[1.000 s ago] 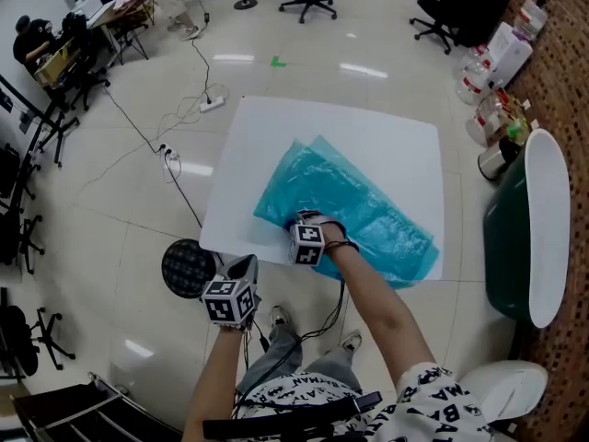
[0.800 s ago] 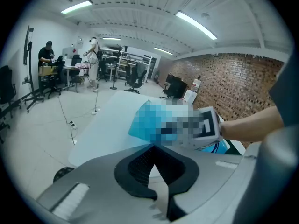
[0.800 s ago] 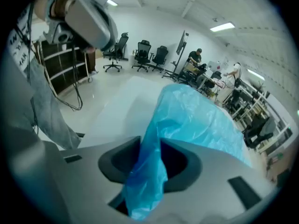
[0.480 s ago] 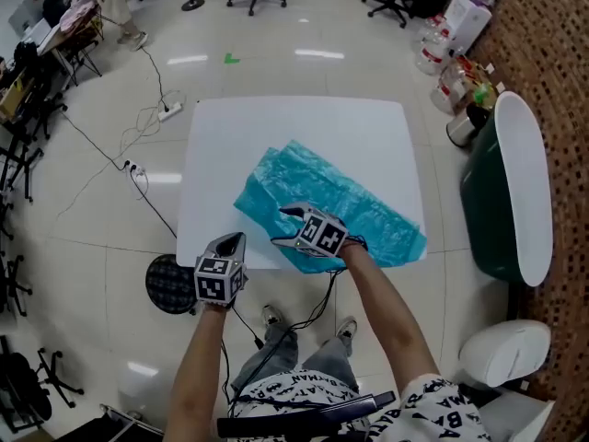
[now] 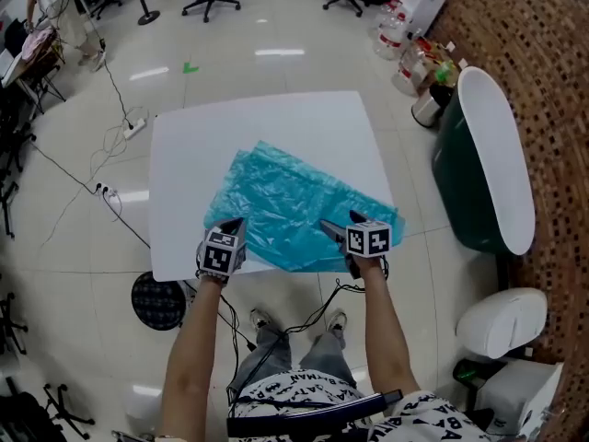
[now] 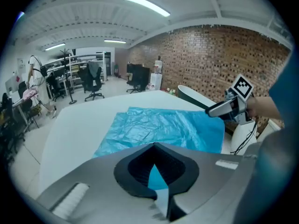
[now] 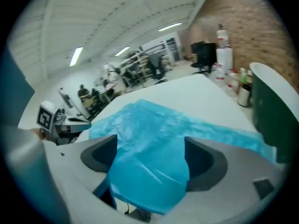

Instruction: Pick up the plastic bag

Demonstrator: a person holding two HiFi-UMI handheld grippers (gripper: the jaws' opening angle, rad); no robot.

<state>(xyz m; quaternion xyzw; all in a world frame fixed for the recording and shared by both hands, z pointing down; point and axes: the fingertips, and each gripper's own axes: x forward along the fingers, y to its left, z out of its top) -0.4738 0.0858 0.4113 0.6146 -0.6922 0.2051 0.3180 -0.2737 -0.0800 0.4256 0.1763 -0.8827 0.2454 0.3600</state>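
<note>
Opening wide over plastic bag (image 5: 285, 205), R hand-held gripper (image 5: 339, 230) grips nothing; L hand-held gripper (image 5: 232, 226) closed tight.

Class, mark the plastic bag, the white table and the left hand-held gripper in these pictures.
plastic bag (image 5: 285, 205): head view, crumpled middle.
white table (image 5: 198, 145): head view, bare top beside the bag.
left hand-held gripper (image 5: 234, 225): head view, at its jaw tips.

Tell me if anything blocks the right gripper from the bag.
Nothing visible does. The bag lies flat on the table, and its near edge sits between the opening jaws of the right gripper, whose pads are not pressing it.
</note>
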